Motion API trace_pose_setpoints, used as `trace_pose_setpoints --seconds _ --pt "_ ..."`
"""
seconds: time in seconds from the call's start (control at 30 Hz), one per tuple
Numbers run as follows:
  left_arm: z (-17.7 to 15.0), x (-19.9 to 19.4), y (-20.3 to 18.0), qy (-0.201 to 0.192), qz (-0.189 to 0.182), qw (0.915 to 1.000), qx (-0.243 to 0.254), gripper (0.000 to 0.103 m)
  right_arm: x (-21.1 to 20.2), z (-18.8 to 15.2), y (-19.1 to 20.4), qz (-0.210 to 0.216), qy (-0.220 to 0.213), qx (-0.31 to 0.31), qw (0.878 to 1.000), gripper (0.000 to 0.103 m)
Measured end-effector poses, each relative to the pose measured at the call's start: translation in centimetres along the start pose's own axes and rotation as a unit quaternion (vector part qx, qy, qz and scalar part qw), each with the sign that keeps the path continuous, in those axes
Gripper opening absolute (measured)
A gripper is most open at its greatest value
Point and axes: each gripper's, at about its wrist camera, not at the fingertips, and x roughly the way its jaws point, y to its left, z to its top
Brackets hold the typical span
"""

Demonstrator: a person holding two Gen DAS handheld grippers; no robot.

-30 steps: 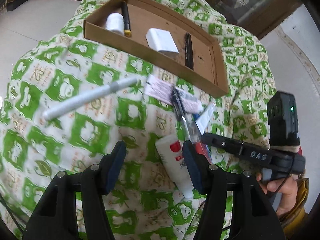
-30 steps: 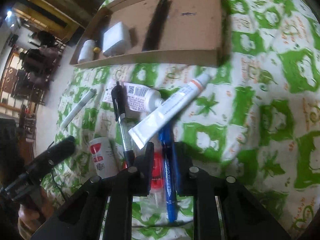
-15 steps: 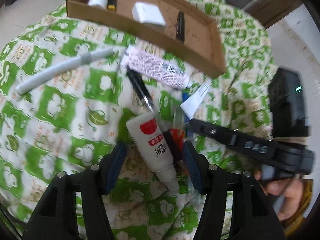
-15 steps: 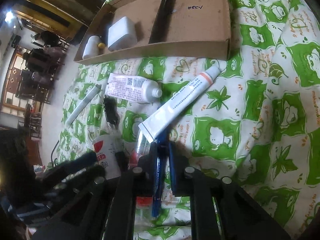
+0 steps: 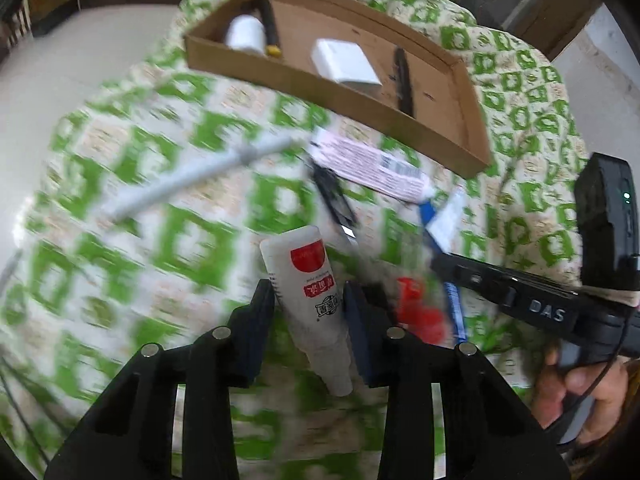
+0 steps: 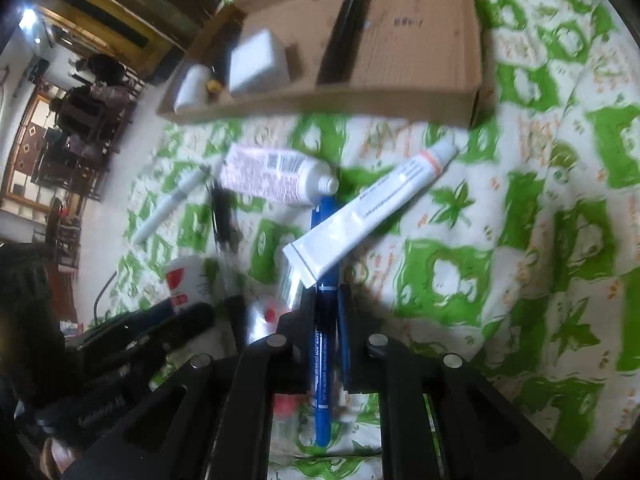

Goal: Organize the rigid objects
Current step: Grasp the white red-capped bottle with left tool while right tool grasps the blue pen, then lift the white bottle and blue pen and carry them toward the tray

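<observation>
While left gripper point(image 5: 307, 300) jaws pinch white bottle point(image 5: 306, 280) | blue marker point(image 6: 323, 356) between right gripper point(image 6: 325, 320) jaws

A box point(image 6: 460, 40) sits at the back of the cloth point(image 6: 520, 280). Tubes point(image 6: 360, 216) and pens point(image 6: 324, 344) lie in front of it.

Soft daylight fills both of my views, with only faint shadows. Motion blur smears the green cloth point(image 5: 120, 240) in my left view; my right one is sharper. Fisheye bending curves the edges, and the corners go black.
</observation>
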Motion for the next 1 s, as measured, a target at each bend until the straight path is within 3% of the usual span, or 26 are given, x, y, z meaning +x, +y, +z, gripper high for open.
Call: trace_pose_setpoints --seconds 0.23,0.33,0.5,0.73,1.0 --pt "-0.1 1.8 0.3 0.018 0.01 0.9998 -0.006 0.034 1.2 -0.3 0.5 -0.021 0.023 -0.015 0.999 0.009" --pt "-0.2 1.6 0.2 0.003 0.006 0.9999 -0.009 0.032 1.1 -0.4 0.5 -0.022 0.023 -0.015 0.999 0.009" --pt "-0.5 0.3 0.0 -0.034 -0.013 0.9993 -0.01 0.028 0.0 -0.7 1.6 0.005 -0.006 -0.041 0.999 0.009" --pt "-1.1 -1.0 0.6 -0.052 -0.037 0.9977 -0.02 0.028 -1.7 -1.4 3.1 0.028 -0.054 -0.082 0.995 0.009" --pt "-1.6 -2.1 1.3 -0.061 -0.053 0.9963 -0.031 0.027 -1.9 -1.3 3.7 0.029 -0.064 -0.08 0.994 0.009"
